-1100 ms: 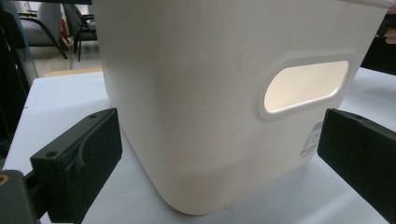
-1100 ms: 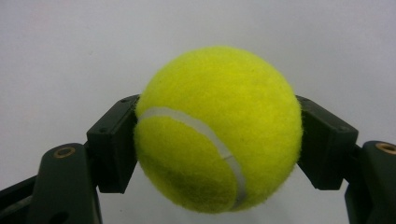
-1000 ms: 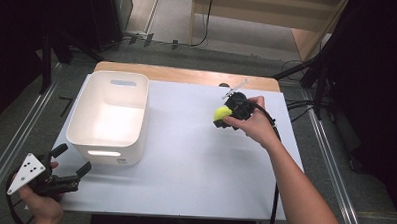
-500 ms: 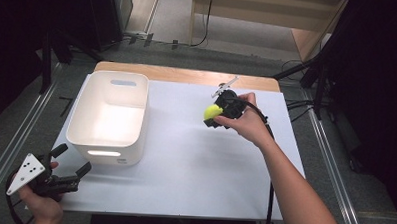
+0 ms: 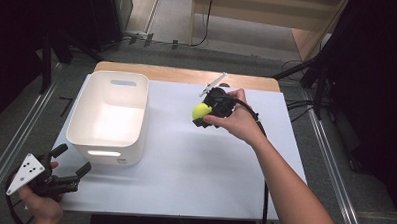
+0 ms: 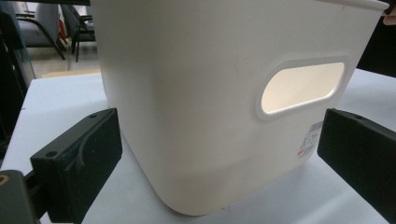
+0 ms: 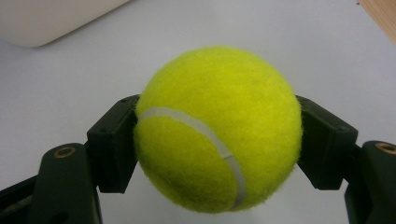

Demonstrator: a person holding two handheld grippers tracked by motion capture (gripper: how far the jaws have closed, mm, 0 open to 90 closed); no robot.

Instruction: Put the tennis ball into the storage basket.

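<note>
**Tennis ball gripped in right claw, bin ahead of left claw**

Left claw is held low at the near-left desk corner, jaws spread wide, nothing between them. In the left gripper view the white bin is seen straight ahead of that claw, just beyond the jaw tips, its handle cutout toward the right jaw; no contact is seen. The left hand is wrapped around the tool body, forearm barely in view, claw pointed roughly level toward the bin's near wall.

Right claw is clamped on the tennis ball, the ball being pinched across its middle, one pad on each side, and carried above the white desk, to the right of the bin and well apart from it. The ball is judged light, felt-covered, slightly springy, not fragile; grip friction is likely good, but a round shape can squirt out if pinched off-centre, so a hold across the widest part is best. The right hand is curled over the tool, arm stretched forward and leftward, claw pointed toward the bin side.
</note>
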